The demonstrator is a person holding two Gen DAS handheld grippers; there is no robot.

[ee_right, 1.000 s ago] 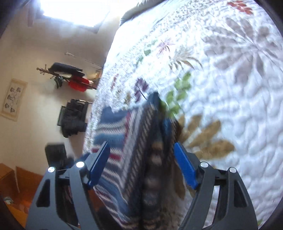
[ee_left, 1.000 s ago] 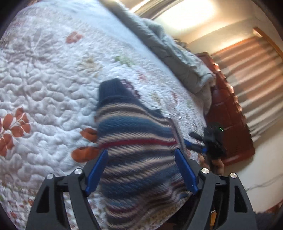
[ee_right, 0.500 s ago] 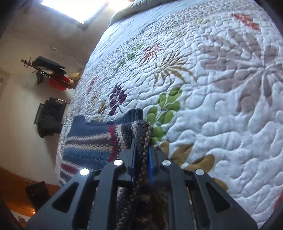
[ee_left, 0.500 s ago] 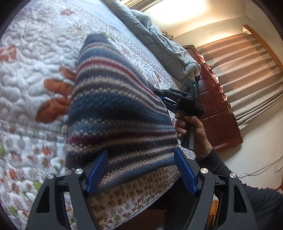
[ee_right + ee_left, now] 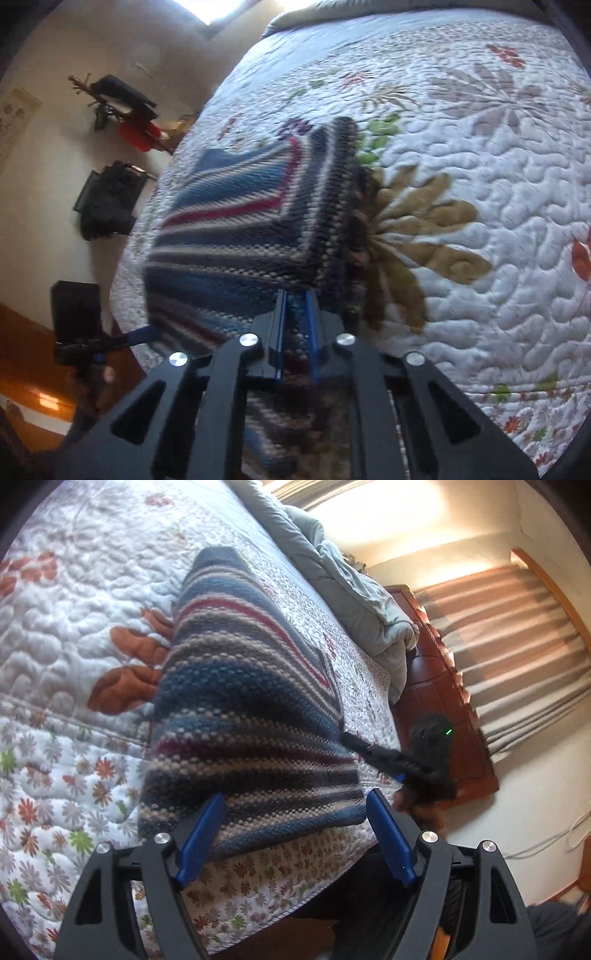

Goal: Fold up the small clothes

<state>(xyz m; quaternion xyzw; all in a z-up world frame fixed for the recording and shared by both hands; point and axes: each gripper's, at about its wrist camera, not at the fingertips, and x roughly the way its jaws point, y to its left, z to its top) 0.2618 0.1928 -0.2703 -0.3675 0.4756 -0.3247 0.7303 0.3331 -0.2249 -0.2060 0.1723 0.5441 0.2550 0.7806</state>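
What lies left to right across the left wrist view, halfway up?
White quilted floral bedspread → blue, grey and red striped knitted garment → right hand-held gripper → reddish-brown wooden headboard → pleated curtain.

The premises were a bedroom in a private home. A bed carried a white quilted coverlet (image 5: 74,602) stitched with leaves and flowers, and a grey duvet (image 5: 343,576) lay bunched along its far side. Pleated curtains (image 5: 517,642) covered a sunlit window beside dark wooden furniture (image 5: 439,686). Clothing hung from a wall rack (image 5: 118,99), near a framed print (image 5: 14,118).
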